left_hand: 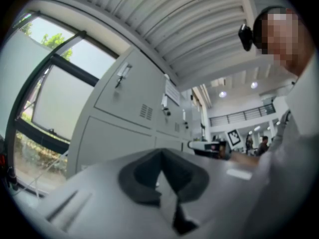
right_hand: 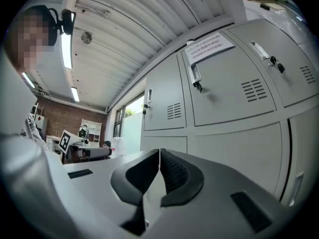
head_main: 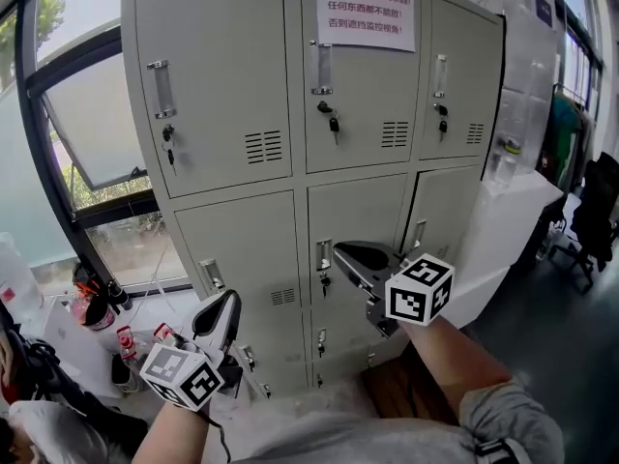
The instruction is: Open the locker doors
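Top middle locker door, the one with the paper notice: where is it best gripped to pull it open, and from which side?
Probably the metal handle at the left edge of the door, above the hanging key. It is a narrow upright strip, so come straight at the door's front and pinch it across its width, staying clear of the key.

The left gripper (head_main: 228,300) and right gripper (head_main: 350,252) are pale grey shells with dark ribbed pads (right_hand: 174,176) — each bears a white cube (head_main: 420,289) of black square markers; the sleeve (head_main: 503,416) is grey
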The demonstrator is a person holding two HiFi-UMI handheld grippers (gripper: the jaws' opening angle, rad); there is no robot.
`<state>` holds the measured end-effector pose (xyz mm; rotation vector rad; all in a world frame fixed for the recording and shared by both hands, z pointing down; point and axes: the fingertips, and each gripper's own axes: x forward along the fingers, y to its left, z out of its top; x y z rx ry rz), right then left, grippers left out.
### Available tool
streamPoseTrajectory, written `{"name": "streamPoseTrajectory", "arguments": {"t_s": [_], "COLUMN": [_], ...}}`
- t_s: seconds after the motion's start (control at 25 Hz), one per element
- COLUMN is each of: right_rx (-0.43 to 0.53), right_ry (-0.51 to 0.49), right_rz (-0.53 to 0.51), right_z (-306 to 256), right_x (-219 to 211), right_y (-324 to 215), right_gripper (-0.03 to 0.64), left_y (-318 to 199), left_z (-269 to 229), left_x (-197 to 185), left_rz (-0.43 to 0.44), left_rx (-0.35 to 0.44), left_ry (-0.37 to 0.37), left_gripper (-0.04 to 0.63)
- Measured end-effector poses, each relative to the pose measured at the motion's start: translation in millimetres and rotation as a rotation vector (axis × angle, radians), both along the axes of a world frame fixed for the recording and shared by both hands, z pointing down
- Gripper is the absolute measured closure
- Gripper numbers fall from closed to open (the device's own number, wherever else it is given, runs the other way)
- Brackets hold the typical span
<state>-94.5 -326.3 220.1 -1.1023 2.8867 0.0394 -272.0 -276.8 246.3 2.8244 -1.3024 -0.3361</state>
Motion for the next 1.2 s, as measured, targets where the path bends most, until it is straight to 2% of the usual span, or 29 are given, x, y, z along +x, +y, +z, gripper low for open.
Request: {"name": "streamPoseTrajectory", "arguments": {"t_s": [0.16, 0.36, 0.48, 0.56, 0.8, 1.2], "right_rx": [0.068, 0.247, 0.332, 0.358, 0.321, 0.252], "right_ry": [0.018, 0.089, 0.116, 0.131, 0.152, 0.149], "right_rz": [-0.017, -0.019, 0.010, 0.045, 0.131, 0.258], "right_z": [-44.9, -139.9, -196.6, -224.6, -260.7, -268.5], "right_x": [10.6, 10.8, 7.4, 6.4, 1.4, -13.4], "right_y": [-25.7, -52.2, -66.2, -79.1, -124.1, -162.7], "right_gripper": [0.614, 0.614, 0.611, 0.579, 0.499, 0.469], "left_y": [-14.4, -29.1, -38.8, -43.7, -47.7, -36.9], "left_z": [-27.1, -79.1, -109.1, -125.6, -156.6, -168.0], "left_x": [24.9, 51.4, 58.8, 58.8, 43.8, 8.6], "left_rz": [-0.014, -0.059, -0.078, -0.094, -0.136, -0.117], "left_rx": [0.043, 0.141, 0.168, 0.180, 0.208, 0.244], "left_ry": [0.006, -0.013, -0.002, 0.003, 0.000, -0.003], "left_gripper": [0.591, 0.591, 0.591, 0.591, 0.591, 0.591]}}
